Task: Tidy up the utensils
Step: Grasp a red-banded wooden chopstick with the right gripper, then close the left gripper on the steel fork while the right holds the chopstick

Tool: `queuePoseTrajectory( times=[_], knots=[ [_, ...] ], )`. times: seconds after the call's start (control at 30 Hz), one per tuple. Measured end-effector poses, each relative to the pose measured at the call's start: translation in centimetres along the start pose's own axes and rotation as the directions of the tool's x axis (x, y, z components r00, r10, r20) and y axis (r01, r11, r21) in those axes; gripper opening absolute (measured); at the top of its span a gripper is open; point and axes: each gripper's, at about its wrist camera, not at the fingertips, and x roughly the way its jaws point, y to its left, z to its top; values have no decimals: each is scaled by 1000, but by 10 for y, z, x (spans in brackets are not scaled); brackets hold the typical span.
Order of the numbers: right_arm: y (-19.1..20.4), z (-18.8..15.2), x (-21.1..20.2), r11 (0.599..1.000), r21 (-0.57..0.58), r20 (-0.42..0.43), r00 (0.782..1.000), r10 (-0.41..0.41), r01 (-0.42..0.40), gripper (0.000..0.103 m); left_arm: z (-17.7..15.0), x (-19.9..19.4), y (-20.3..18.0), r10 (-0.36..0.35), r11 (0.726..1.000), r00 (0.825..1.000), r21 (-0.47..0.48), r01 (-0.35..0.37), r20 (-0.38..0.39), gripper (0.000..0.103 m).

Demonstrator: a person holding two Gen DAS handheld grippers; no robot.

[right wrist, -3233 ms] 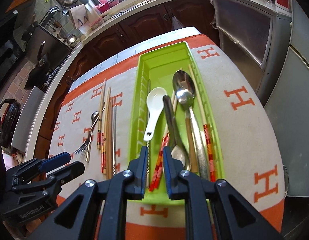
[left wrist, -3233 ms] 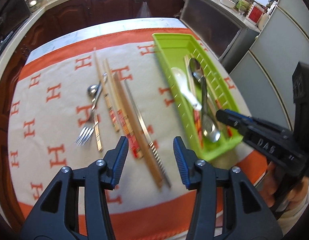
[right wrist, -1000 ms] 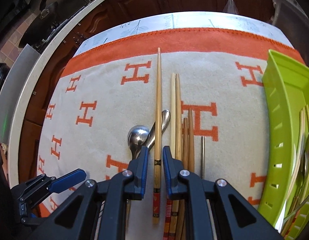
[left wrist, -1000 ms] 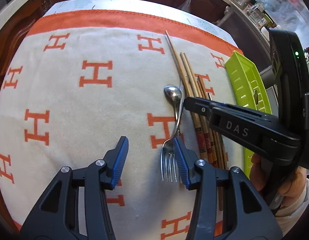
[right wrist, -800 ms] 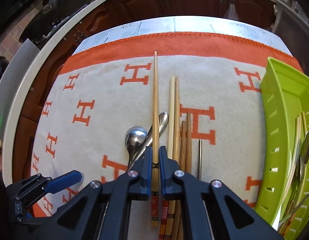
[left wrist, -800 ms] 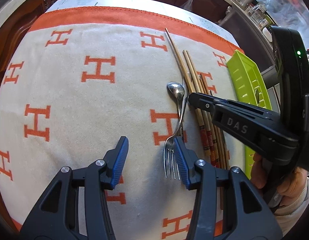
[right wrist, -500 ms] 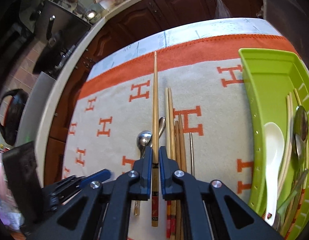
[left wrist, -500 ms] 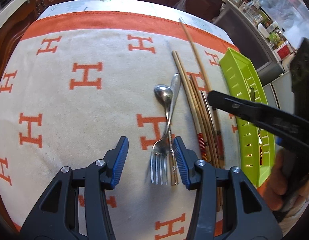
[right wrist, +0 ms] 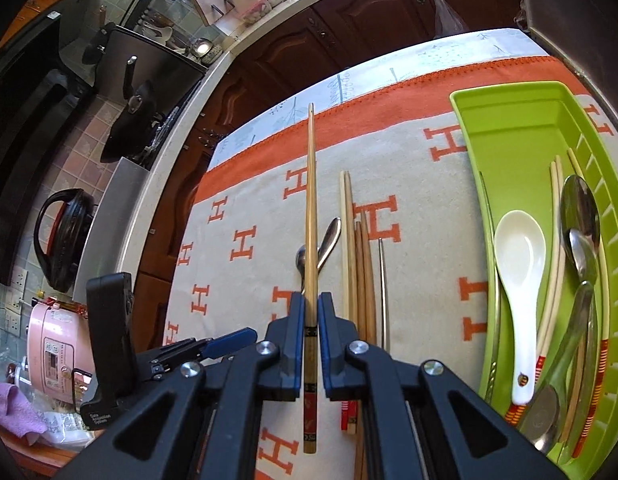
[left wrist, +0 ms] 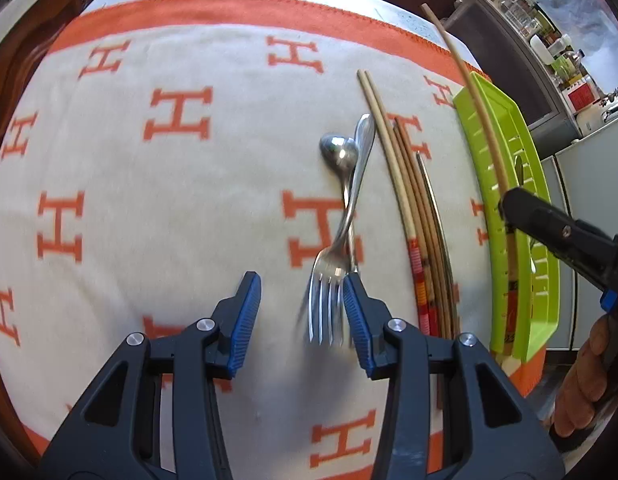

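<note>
My right gripper [right wrist: 307, 318] is shut on a long wooden chopstick [right wrist: 310, 216] and holds it lifted above the cloth; the chopstick also shows in the left wrist view [left wrist: 475, 100], over the green tray [left wrist: 509, 128]. My left gripper [left wrist: 301, 304] is open, its right finger touching the tines of a steel fork [left wrist: 333, 272] that crosses a steel spoon [left wrist: 341, 154]. Several chopsticks [left wrist: 409, 200] lie beside them on the cloth. In the right wrist view the green tray [right wrist: 509, 108] holds a white spoon [right wrist: 519, 268], steel spoons [right wrist: 581, 216] and chopsticks.
An orange-bordered cloth with H marks [left wrist: 177, 116] covers the table. Dark wooden cabinets [right wrist: 349, 32] and a kitchen counter lie beyond it. A pink cooker [right wrist: 57, 352] and a black kettle [right wrist: 65, 236] stand off to the left, below table level.
My right gripper closed on the chopstick, lifted it off the cloth and carried it right toward the green tray. My left gripper moved closer to the fork.
</note>
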Motion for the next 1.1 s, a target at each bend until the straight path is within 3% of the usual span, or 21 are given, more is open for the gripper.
queuePoseTrajectory(
  times=[0.17, 0.3, 0.53, 0.87, 0.93, 1.1],
  knots=[
    [-2, -3, -3, 1000, 8, -1, 1000, 18, -18, 6, -10, -2, 7, -37, 998, 999, -57, 36, -25, 39],
    [-5, -4, -7, 999, 20, 6, 1000, 25, -25, 6, -13, 0, 10, -114, 989, 992, -100, 108, -53, 39],
    [-11, -6, -14, 999, 39, 26, 1000, 14, -15, 7, -12, 8, 25, -274, 938, 959, -241, 249, -74, 39],
    [-17, -9, -20, 998, 56, 35, 999, 21, -23, 7, -7, 14, 33, -340, 903, 938, -300, 308, -61, 39],
    [-17, -11, -26, 998, 54, 43, 999, 32, -34, 7, -4, 16, 33, -338, 904, 939, -298, 307, -58, 36],
    [-20, -19, -43, 997, 55, 65, 997, 42, -46, 7, 0, 21, 35, -347, 905, 936, -287, 315, -67, 13]
  ],
)
